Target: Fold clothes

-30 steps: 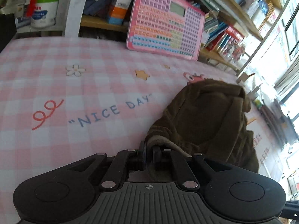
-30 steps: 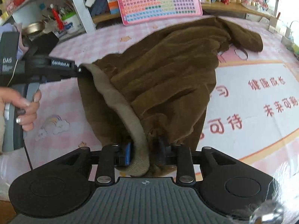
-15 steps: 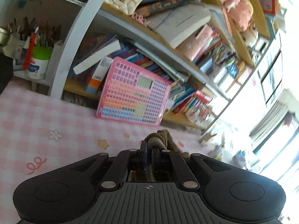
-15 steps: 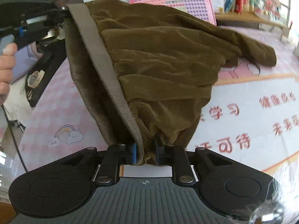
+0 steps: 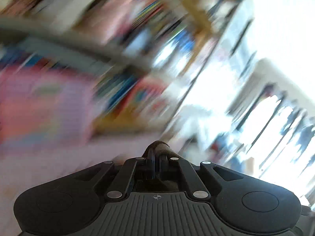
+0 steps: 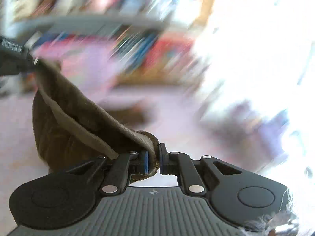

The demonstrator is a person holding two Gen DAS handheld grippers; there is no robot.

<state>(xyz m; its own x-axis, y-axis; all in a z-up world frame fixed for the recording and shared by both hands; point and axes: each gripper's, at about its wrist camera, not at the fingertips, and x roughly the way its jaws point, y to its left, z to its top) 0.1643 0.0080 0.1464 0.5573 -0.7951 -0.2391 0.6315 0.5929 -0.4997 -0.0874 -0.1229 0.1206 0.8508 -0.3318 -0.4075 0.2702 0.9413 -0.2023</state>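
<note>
A brown corduroy garment (image 6: 65, 122) with a lighter olive waistband (image 6: 88, 135) hangs stretched between both grippers, lifted off the table. My right gripper (image 6: 153, 160) is shut on one end of the waistband. In the right wrist view the other gripper (image 6: 17, 59) holds the far end at the upper left. My left gripper (image 5: 156, 161) is shut on a small fold of the brown cloth (image 5: 160, 147), and the rest of the garment is hidden below its body. Both views are heavily motion-blurred.
Blurred bookshelves (image 5: 122, 45) packed with books fill the background. A pink board (image 5: 45, 106) leans against them at the left. The pink tablecloth (image 6: 177, 129) shows below the garment. Bright window light (image 5: 265, 78) washes out the right side.
Both grippers have swung upward fast with the garment. The table dropped out of the left view, and the cloth now hangs lower and narrower in the right view.
</note>
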